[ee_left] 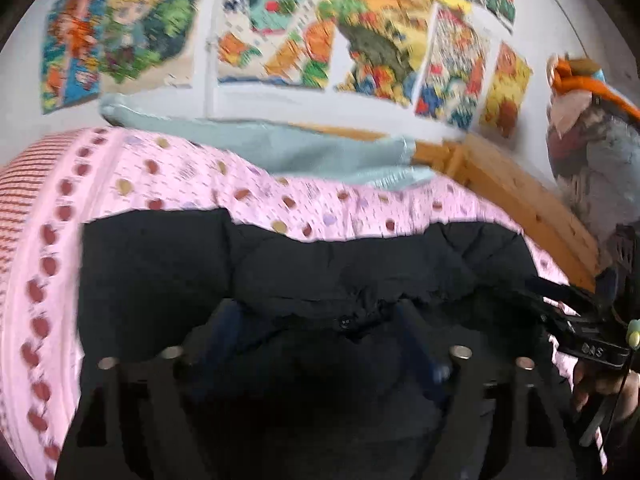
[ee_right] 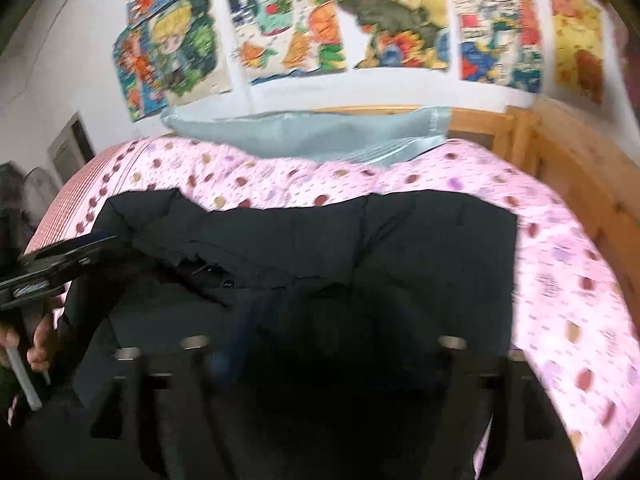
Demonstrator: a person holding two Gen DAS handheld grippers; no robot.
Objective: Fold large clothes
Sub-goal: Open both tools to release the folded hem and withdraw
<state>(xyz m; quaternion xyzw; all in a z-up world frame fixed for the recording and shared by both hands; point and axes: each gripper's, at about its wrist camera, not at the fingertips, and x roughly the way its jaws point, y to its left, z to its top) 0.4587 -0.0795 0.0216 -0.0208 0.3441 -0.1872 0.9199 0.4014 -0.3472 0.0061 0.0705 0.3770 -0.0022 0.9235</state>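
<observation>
A black padded jacket (ee_left: 320, 260) (ee_right: 360, 240) lies spread across a pink spotted bedspread (ee_left: 180, 184) (ee_right: 560, 260), a snap button showing near its middle. My left gripper (ee_left: 320, 320) hovers over the jacket's near part, its dark fingers wide apart with nothing pinched between them. My right gripper (ee_right: 320, 332) hangs the same way, open above the cloth. Each gripper also shows in the other view: the right gripper (ee_left: 580, 332) at the jacket's right edge, the left gripper (ee_right: 60, 260) at its left edge. Both pictures are blurred.
A light blue pillow (ee_left: 300, 148) (ee_right: 312, 132) lies at the head of the bed. A wooden bed frame (ee_left: 520, 200) (ee_right: 580, 168) runs along the right side. Colourful posters (ee_left: 280, 28) (ee_right: 380, 20) cover the wall. A soft toy (ee_left: 588, 120) stands at the right.
</observation>
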